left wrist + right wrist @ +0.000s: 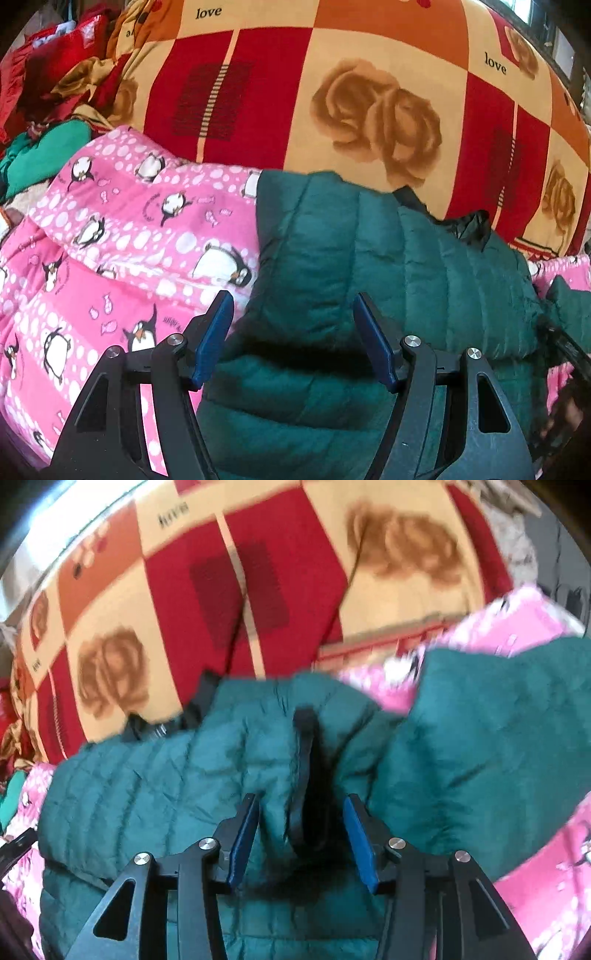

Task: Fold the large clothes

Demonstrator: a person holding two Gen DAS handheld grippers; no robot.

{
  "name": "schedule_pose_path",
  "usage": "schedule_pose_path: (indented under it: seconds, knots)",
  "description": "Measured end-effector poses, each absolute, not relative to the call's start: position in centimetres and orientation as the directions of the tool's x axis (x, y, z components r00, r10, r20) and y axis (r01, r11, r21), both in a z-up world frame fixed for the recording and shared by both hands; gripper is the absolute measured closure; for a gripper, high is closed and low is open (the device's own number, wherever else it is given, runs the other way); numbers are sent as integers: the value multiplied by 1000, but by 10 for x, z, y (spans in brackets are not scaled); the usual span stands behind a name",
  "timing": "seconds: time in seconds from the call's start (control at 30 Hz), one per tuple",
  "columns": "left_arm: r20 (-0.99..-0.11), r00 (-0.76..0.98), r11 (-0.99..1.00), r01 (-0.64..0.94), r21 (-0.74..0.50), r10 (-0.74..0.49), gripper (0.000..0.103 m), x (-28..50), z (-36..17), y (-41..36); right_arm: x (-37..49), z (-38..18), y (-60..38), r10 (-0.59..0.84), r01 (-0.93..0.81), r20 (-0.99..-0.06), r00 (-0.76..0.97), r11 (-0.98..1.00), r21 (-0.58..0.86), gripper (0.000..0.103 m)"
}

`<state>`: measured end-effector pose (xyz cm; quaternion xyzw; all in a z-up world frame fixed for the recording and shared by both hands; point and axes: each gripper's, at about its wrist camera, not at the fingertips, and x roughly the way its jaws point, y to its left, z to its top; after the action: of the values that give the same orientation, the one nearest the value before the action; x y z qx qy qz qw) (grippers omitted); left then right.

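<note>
Lining up a fold: green puffer jacket (388, 258) lies bunched on the pink penguin quilt (122, 240), left claw (293, 332) and right claw (301, 830) both spread, holding nothing; next move likely needs an edge pinch.

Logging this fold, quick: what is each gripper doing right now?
Left gripper: open, holding nothing, over the dark green quilted puffer jacket.
Right gripper: open, astride a jacket fold, not clamped.
</note>
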<state>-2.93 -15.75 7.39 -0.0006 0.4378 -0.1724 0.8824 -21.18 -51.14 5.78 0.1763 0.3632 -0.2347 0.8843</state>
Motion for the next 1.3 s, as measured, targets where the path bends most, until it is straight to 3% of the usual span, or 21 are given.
schedule_pose_path:
  seconds: [0.1, 0.27, 0.43, 0.63, 0.8, 0.9, 1.0, 1.23, 1.3]
  knots:
    - [-768, 567, 944, 294, -150, -299, 36, -22, 73, -166, -208, 75, -492, -252, 465, -699, 669, 876, 130, 57]
    - [-783, 561, 952, 276, -128, -268, 34, -12, 58, -184, -175, 51, -472, -162, 358, -765, 624, 929, 96, 57]
    - [-783, 572, 956, 278, -94, -244, 21, -8, 40, -192, -155, 11, -487, -146, 397, -814, 562, 911, 110, 57]
    - [-802, 527, 956, 233, -181, -280, 10, 4, 23, -184, -146, 10, -489, -161, 396, -837, 523, 915, 71, 57]
    - [-796, 532, 954, 230, -194, -290, 10, 1, 22, -182, -170, 32, -482, -172, 406, -822, 543, 910, 78, 56]
    - [-794, 538, 956, 232, -181, -281, 10, -3, 24, -182, -180, 28, -479, -186, 413, -823, 537, 909, 64, 41]
    - [-793, 547, 959, 234, -161, -267, 10, -12, 30, -182, -174, 10, -476, -183, 395, -845, 502, 918, 35, 41]
    - [-753, 591, 945, 303, -126, -290, 10, -51, 65, -179, -198, 43, -466, -174, 399, -811, 559, 913, 80, 41]
    - [-737, 599, 937, 319, -140, -314, 10, -60, 76, -182, -209, 49, -461, -205, 402, -800, 564, 914, 49, 36]
